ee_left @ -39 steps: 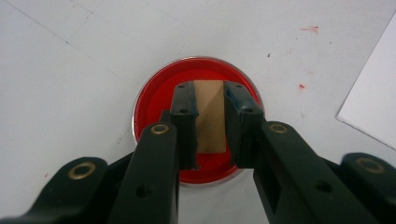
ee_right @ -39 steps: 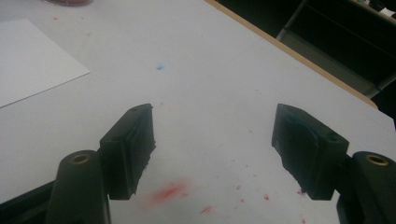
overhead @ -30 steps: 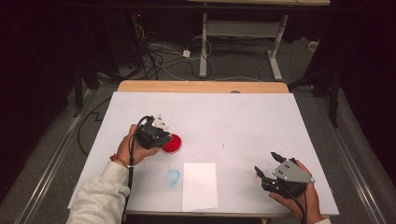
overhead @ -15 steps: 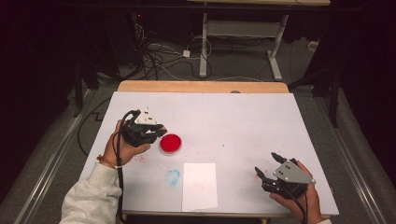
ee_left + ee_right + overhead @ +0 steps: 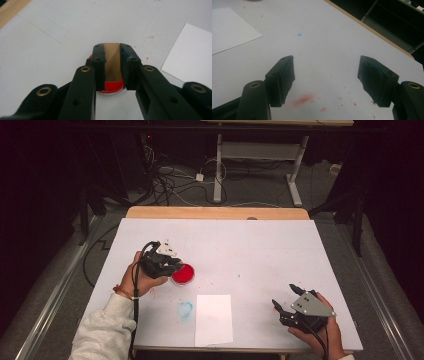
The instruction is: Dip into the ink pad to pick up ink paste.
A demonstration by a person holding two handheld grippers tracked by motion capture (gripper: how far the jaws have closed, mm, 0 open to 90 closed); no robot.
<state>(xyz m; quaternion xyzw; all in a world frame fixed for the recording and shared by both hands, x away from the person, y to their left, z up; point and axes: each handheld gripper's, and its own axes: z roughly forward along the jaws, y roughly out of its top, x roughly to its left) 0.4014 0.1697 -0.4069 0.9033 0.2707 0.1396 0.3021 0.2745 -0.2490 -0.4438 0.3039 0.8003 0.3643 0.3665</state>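
Observation:
A round red dish (image 5: 183, 274) sits on the white table left of the middle. My left gripper (image 5: 172, 263) hovers at the dish's left edge, shut on a small brown wooden block (image 5: 111, 62). In the left gripper view the block stands between the jaws of the left gripper (image 5: 112, 50), with the red dish (image 5: 110, 88) directly under it; whether they touch is unclear. My right gripper (image 5: 283, 295) rests near the front right edge, open, and in its own view the right gripper (image 5: 325, 62) has nothing between its jaws.
A white sheet of paper (image 5: 214, 319) lies at the front middle, with a blue smear (image 5: 185, 309) to its left. Red specks and a red smear (image 5: 303, 99) mark the table by the right gripper. A wooden strip (image 5: 215, 212) edges the far side.
The left gripper, with the block, drew back left off the red dish, then returned right to the dish's edge. The right gripper has stayed put.

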